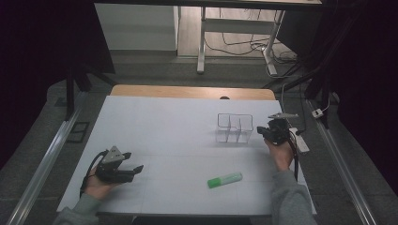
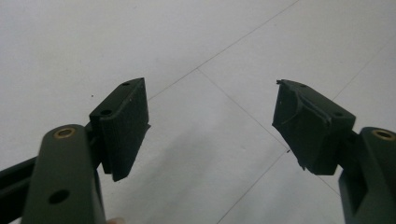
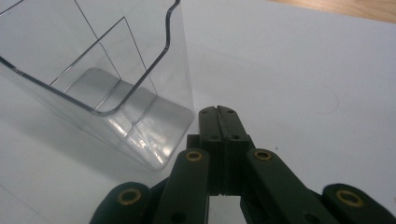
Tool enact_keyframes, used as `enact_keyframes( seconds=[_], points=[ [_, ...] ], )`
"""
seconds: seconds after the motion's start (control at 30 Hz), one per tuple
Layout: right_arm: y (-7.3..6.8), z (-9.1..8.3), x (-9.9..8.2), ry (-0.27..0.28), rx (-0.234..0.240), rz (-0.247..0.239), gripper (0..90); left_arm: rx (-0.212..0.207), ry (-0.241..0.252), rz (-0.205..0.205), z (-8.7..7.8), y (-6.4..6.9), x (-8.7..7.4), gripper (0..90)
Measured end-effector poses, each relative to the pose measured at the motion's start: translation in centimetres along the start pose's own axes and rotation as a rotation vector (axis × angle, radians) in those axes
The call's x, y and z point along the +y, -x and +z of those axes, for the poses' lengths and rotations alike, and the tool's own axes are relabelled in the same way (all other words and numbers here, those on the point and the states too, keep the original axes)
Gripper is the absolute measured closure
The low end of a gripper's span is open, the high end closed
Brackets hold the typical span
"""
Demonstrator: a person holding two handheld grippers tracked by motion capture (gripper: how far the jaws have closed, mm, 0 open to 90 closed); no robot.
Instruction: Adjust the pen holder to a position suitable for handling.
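Right gripper (image 3: 218,112) fingers together, left gripper (image 2: 212,126) fingers apart.

a lab: white-covered test table (image 1: 155,122), metal frames, trailing floor cables (image 1: 244,46).

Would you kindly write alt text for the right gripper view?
The right gripper, shut with nothing between its pads, sits beside the corner of a clear plastic organizer with inner dividers. Both are over a white table.
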State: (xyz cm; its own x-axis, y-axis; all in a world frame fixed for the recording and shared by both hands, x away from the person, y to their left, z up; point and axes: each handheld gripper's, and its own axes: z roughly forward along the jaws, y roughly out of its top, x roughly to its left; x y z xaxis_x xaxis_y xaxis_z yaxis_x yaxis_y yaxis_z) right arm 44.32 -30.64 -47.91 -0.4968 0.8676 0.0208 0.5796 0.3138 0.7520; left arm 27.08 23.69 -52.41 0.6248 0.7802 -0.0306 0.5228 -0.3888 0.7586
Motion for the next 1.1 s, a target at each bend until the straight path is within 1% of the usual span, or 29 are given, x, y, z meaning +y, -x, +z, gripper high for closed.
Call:
enact_keyframes(
  seconds=[0.17, 0.37, 0.47, 0.6, 0.7, 0.77, 0.87, 1.1],
  points=[
    [-0.2, 0.9, 0.3, -0.009, 0.026, -0.003, 89.8, 0.004, -0.001, 0.001, 0.0, 0.0, 0.0, 26.7],
    [-0.7, 1.3, 0.4, -0.027, 0.02, -0.033, 89.7, 0.003, -0.004, 0.003, 0.0, 0.0, 0.0, 26.7],
    [-0.7, 1.5, 0.3, -0.039, 0.022, -0.031, 89.7, 0.002, -0.004, 0.004, 0.0, 0.0, 0.0, 26.8],
    [-0.8, 1.8, 0.2, -0.049, 0.037, -0.03, 89.7, 0.001, -0.005, 0.004, 0.0, 0.0, -0.1, 26.7],
    [-1.0, 2.0, 0.2, -0.061, 0.046, -0.038, 89.7, 0.001, -0.006, 0.005, 0.0, 0.0, -0.1, 26.8],
    [-1.1, 2.1, 0.2, -0.07, 0.033, -0.048, 89.7, 0.001, -0.007, 0.005, 0.0, 0.0, -0.1, 26.8],
    [-1.1, 2.1, 0.2, -0.073, 0.036, -0.04, 89.7, 0.001, -0.008, 0.006, 0.0, 0.0, -0.1, 26.8],
    [-1.2, 2.2, 0.3, -0.073, 0.023, -0.039, 89.7, 0.008, -0.008, 0.005, 0.0, 0.0, -0.1, 26.9]
  ],
)
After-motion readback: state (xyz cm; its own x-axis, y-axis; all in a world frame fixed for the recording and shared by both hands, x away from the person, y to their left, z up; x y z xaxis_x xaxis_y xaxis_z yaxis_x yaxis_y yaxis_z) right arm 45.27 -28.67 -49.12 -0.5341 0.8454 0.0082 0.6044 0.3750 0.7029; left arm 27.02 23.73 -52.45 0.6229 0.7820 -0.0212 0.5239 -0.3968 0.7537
